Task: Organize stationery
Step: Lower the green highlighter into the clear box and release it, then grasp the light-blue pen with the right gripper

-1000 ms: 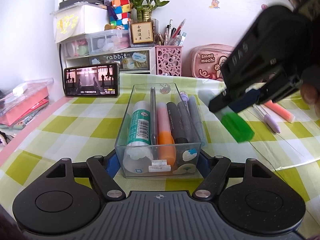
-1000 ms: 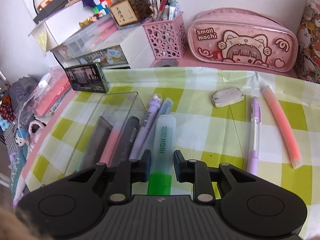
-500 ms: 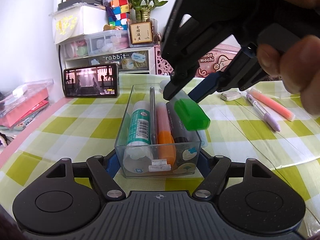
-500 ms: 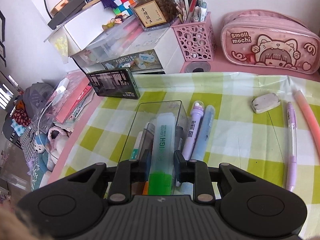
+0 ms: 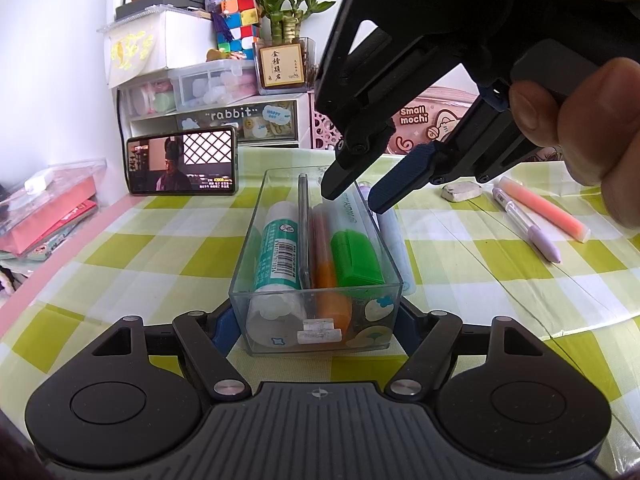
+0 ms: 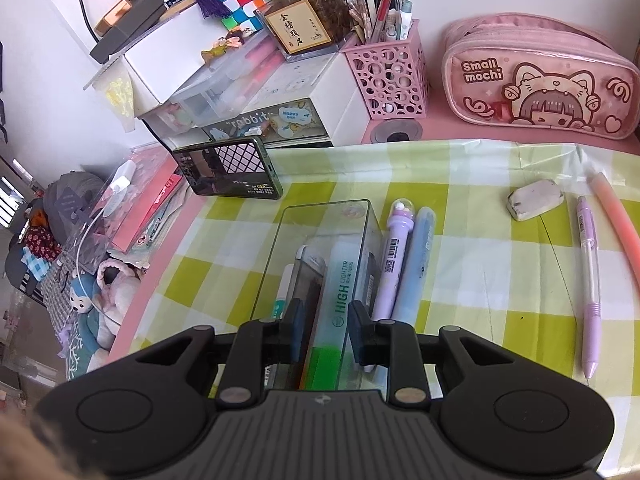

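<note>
step: drop highlighter in box | right gripper (image 6: 323, 330): fingers slightly parted, highlighter (image 5: 352, 250) lay between them, already in clear box (image 5: 394, 268) | left gripper (image 5: 316, 330): clamped on box's near end | advice: widen further, lift straight up, keep box steady

Green-capped highlighter (image 5: 352, 248) lying lengthwise in clear box (image 5: 256, 220) atop markers, cap toward near end.
</note>
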### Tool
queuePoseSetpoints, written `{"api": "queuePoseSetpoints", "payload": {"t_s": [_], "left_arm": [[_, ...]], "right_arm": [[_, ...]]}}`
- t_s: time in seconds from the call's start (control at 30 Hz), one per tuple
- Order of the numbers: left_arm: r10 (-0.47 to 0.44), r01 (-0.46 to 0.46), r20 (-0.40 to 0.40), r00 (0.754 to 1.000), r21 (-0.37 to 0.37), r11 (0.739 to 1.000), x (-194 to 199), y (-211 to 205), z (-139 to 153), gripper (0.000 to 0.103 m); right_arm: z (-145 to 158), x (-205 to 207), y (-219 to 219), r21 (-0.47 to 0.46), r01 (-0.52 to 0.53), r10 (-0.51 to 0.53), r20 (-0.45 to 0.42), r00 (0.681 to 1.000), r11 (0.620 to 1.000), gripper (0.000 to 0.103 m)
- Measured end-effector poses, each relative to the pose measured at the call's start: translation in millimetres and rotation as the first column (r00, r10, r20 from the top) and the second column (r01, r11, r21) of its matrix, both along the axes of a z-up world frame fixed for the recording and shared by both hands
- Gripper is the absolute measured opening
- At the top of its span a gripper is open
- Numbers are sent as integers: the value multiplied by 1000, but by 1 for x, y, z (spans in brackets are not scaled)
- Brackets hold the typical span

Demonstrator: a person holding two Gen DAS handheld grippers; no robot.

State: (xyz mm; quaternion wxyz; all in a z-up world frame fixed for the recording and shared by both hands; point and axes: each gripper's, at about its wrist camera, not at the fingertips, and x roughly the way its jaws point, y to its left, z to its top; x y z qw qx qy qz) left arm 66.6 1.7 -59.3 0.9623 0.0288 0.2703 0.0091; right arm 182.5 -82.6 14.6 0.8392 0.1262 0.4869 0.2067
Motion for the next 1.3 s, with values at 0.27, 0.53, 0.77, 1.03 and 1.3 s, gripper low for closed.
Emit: {"api": "queuePoseSetpoints", "payload": {"t_s": [0.27,0.53,0.77,1.03,1.3], "left_arm": [[0,0,0,1000,0,1000,0,0,0,73],[4,-4,0,1000,-4,1000,0,0,0,73],[8,-8,2,1000,-3,1000,-1,-1,0,73],[14,-14,3,1000,-11,1000,-3,0,1,73],[8,-8,5,1000,-8,1000,-3,1,0,73]], "right_arm": [[6,3,-36,5,76,-77,64,995,997,25],[-5,14,-90,-41,194,-191,67,979,980,25],[-15,19,-106,-96,196,-192,51,980,976,25],[-27,22,-37,-142,12,-6,43,999,990,25],[-34,37,-3,-256,-32,40,28,999,966,24]]}}
